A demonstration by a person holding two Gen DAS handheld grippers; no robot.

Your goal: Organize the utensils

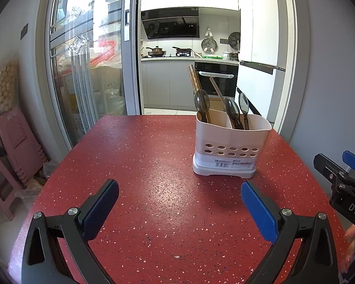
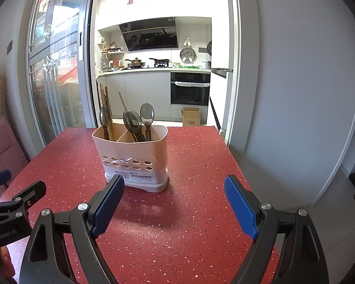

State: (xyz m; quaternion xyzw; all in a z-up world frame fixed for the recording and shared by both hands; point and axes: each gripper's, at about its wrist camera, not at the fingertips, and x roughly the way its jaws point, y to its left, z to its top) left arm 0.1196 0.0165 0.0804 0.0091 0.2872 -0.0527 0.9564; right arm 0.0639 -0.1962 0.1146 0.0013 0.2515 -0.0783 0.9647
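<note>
A cream two-compartment utensil holder [image 1: 232, 146] stands upright on the red speckled table [image 1: 142, 165]; it also shows in the right wrist view [image 2: 132, 153]. Its left compartment holds a spoon [image 1: 201, 100] and brown chopsticks [image 1: 195, 80]. Its right compartment holds two spoons [image 1: 233, 108] and a light chopstick [image 1: 216, 90]. My left gripper [image 1: 179, 190] is open and empty, hovering over the table short of the holder. My right gripper [image 2: 174, 187] is open and empty, just in front of the holder. The spoons in the right wrist view [image 2: 132, 120] stand bowls up.
The right gripper's body [image 1: 343, 184] shows at the right edge of the left wrist view; the left gripper's body [image 2: 14, 203] shows at the left edge of the right wrist view. Pink stools [image 1: 16, 146] stand left of the table. A glass sliding door [image 1: 87, 59] and kitchen lie behind.
</note>
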